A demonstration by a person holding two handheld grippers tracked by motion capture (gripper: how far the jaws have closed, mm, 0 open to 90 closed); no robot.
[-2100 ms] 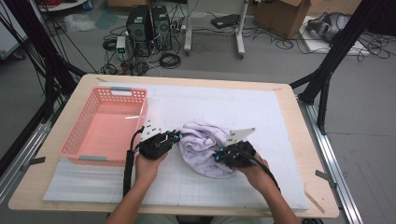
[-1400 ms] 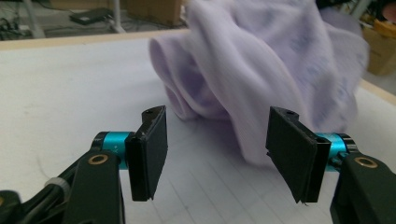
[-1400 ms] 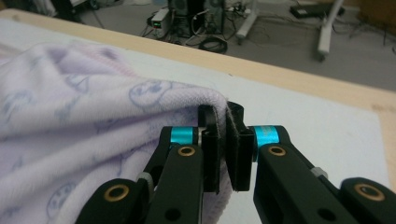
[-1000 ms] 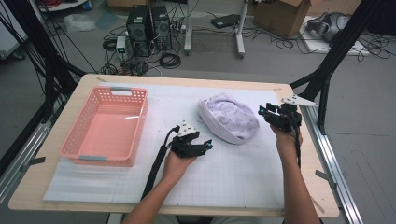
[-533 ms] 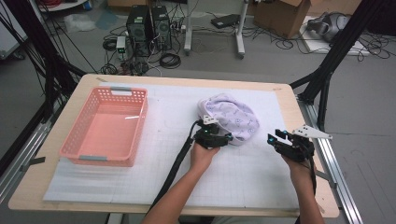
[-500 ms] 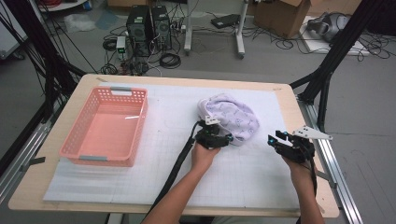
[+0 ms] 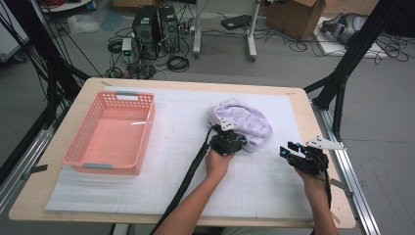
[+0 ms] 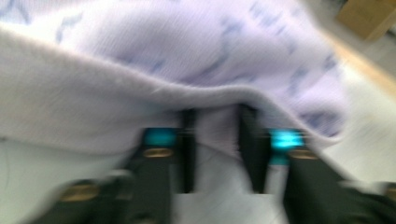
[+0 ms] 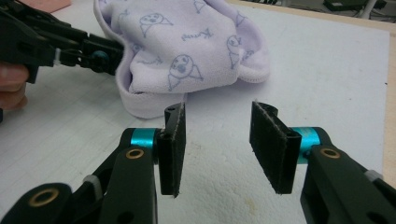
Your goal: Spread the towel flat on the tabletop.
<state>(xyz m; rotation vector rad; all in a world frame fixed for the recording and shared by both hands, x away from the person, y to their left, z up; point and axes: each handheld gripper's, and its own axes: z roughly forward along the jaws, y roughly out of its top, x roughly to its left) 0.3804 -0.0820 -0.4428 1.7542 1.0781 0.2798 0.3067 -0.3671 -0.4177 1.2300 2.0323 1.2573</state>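
High view – change: we see the left gripper (image 7: 229, 141) now at the near edge of the lavender cloth (image 7: 242, 120); a second ago it lay well short of it, and the right gripper (image 7: 299, 155) has come down from the far right corner to the mat's right side.
High view – cloth: bunched on the white gridded mat (image 7: 171, 147), right of centre.
High view – container: the pink basket (image 7: 112, 132) stands at the mat's left, with nothing inside that we can see.
High view – room: wooden table (image 7: 313, 205), grey floor, computer towers (image 7: 155, 24) and cables beyond.
Left gripper view – fingers: the jaws have just been closing; cloth edge lies between and over them, blurred – we cannot tell whether the pads press.
Right gripper view – fingers: parted, nothing between them; they hover over bare mat, with the cloth (image 9: 196, 51) beyond.
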